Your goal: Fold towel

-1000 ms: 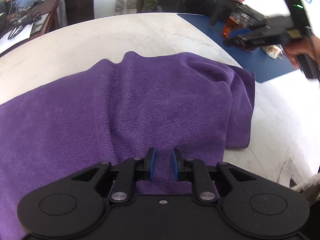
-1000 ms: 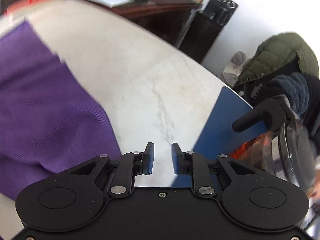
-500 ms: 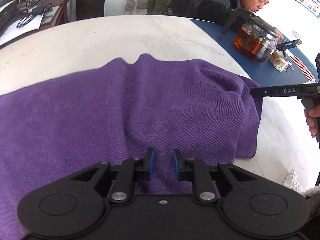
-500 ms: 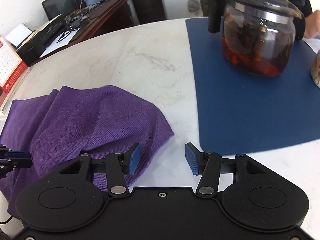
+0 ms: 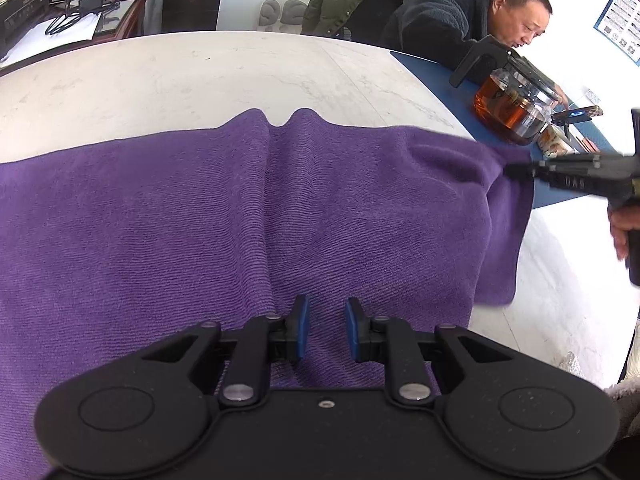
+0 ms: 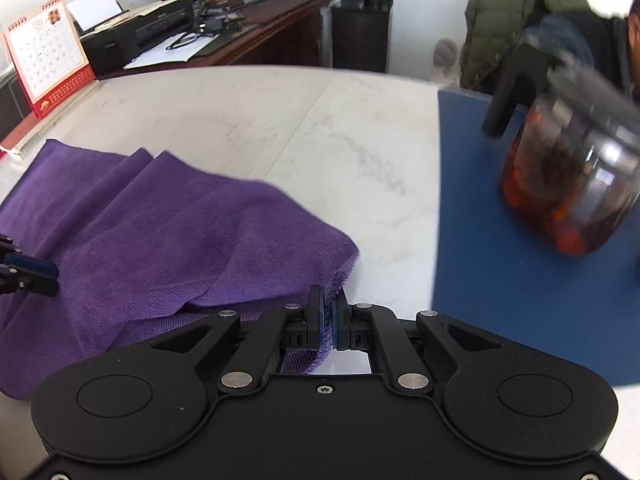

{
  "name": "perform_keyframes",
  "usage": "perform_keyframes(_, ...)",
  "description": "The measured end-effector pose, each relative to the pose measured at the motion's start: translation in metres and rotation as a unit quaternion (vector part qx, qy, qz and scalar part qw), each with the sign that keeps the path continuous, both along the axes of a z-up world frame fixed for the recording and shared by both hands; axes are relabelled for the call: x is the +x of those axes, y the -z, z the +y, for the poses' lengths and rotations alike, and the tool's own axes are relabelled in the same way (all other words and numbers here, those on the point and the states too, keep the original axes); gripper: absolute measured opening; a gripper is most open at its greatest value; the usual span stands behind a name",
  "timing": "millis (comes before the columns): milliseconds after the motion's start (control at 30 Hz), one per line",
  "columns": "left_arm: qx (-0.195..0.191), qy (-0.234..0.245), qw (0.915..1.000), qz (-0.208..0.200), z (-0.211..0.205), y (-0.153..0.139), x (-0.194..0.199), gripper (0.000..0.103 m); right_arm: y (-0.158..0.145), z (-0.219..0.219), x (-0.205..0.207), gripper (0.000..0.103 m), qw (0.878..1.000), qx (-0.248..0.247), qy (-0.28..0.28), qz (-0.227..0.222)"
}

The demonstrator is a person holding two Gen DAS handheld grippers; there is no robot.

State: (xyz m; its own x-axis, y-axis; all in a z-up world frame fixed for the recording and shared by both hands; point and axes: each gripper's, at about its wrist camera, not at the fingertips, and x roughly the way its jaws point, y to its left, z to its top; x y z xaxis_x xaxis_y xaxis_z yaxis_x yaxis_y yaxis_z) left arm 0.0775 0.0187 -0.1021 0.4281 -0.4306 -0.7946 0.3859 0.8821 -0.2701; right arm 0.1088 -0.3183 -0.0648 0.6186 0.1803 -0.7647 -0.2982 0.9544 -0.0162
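A purple towel (image 5: 240, 216) lies spread and rumpled on a white marble table (image 5: 200, 72). My left gripper (image 5: 325, 326) hovers over the towel's near part, jaws a little apart, nothing between them. My right gripper (image 6: 329, 316) is shut on the towel's right corner (image 6: 332, 280) and lifts it slightly off the table. In the left wrist view the right gripper (image 5: 516, 168) shows at the right, pinching that corner. In the right wrist view the towel (image 6: 160, 232) runs off to the left, where the left gripper's fingertip (image 6: 32, 270) shows.
A blue mat (image 6: 500, 240) lies right of the towel with a glass teapot (image 6: 572, 184) of dark tea on it. A man (image 5: 480, 16) sits at the far side. A desk calendar (image 6: 44, 60) stands at the table's left edge.
My right gripper came down to the towel's right corner, closed on it and raised it a little. My left gripper has stayed over the towel, still open.
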Motion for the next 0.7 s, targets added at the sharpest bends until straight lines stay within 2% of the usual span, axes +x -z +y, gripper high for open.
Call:
perform_keyframes(167,0.009,0.011,0.9999,-0.003,-0.001,-0.001,0.000,0.018,-0.009,0.010,0.022,0.003,0.995,-0.081,-0.050,-0.026)
perform_keyframes(200,0.010,0.012,0.9999,-0.003,-0.001,-0.001,0.000,0.018,-0.012,0.016,0.030,0.003,0.990,-0.112,-0.071,-0.039)
perform_keyframes(367,0.009,0.013,0.9999,-0.003,0.002,-0.001,0.000,0.018,-0.017,0.028,0.061,0.003,0.973,-0.188,-0.117,-0.067)
perform_keyframes(533,0.011,0.010,0.9999,-0.003,0.003,-0.001,-0.001,0.018,-0.003,0.042,0.087,0.004,0.957,-0.234,-0.154,-0.078)
perform_keyframes(600,0.014,0.010,0.9998,-0.003,0.003,-0.001,-0.002,0.018,0.012,0.049,0.100,0.010,0.953,-0.246,-0.162,-0.068)
perform_keyframes(633,0.015,0.011,0.9998,-0.003,0.003,-0.001,-0.002,0.018,0.017,0.051,0.102,0.021,0.953,-0.247,-0.162,-0.070)
perform_keyframes(667,0.016,0.011,0.9998,-0.003,0.002,-0.002,-0.002,0.018,0.023,0.052,0.107,0.027,0.954,-0.246,-0.158,-0.065)
perform_keyframes(700,0.016,0.012,0.9998,-0.003,0.002,-0.002,-0.002,0.018,0.026,0.053,0.110,0.027,0.957,-0.239,-0.149,-0.064)
